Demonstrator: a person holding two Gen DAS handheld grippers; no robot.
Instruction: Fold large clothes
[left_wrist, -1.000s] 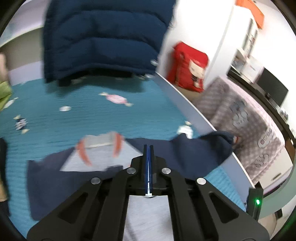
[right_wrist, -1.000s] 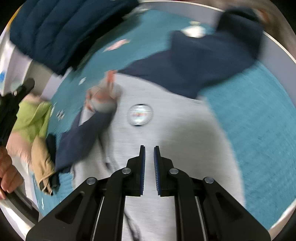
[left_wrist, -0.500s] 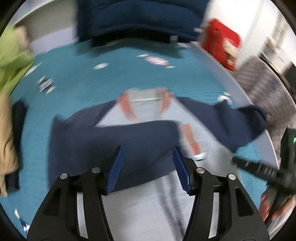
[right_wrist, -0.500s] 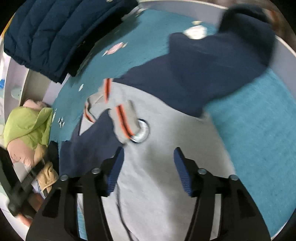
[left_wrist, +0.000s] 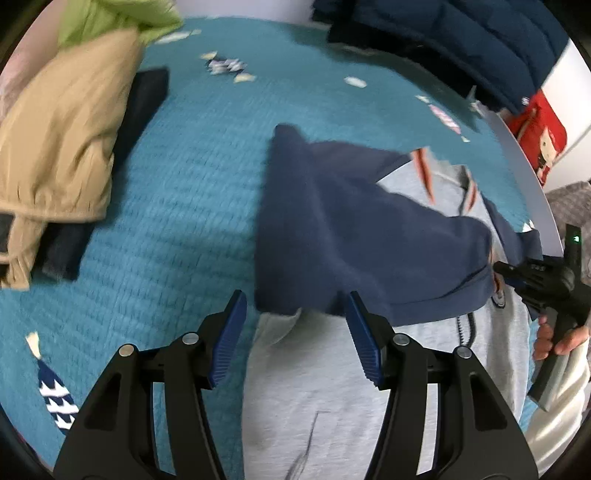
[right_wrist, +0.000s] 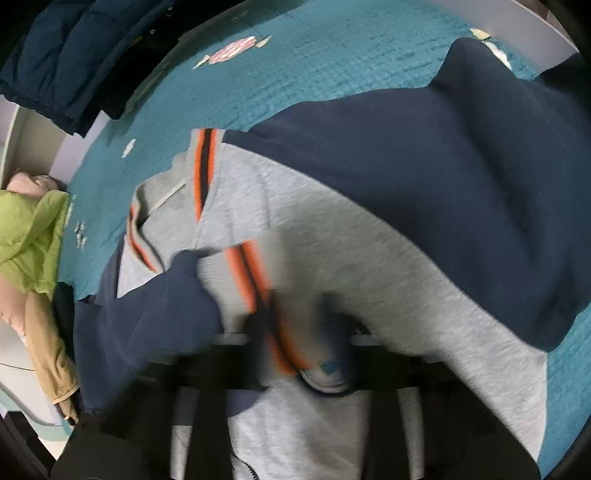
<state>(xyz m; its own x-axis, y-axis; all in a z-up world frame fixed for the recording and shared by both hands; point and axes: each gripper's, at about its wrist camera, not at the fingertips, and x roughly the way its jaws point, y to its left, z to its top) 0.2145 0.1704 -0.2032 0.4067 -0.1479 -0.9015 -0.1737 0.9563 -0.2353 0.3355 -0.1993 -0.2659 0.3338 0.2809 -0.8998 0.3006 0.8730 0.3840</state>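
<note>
The grey and navy sweatshirt (left_wrist: 369, 369) lies flat on the teal bed cover (left_wrist: 184, 192), its near navy sleeve (left_wrist: 351, 236) folded across the grey body. The other navy sleeve (right_wrist: 424, 177) extends toward the bed edge. A navy puffer jacket (left_wrist: 461, 40) rests at the far side of the bed. A tan garment (left_wrist: 59, 140) and a green garment (left_wrist: 107, 22) are piled well apart from the sweatshirt.

My left tool (left_wrist: 295, 332) hovers above the sleeve hem with jaws open and nothing between the pads. My right tool (right_wrist: 295, 325) is heavily blurred; its jaws have just been closing on the orange-striped cuff (right_wrist: 258, 288), and the cuff fabric sits between them.
</note>
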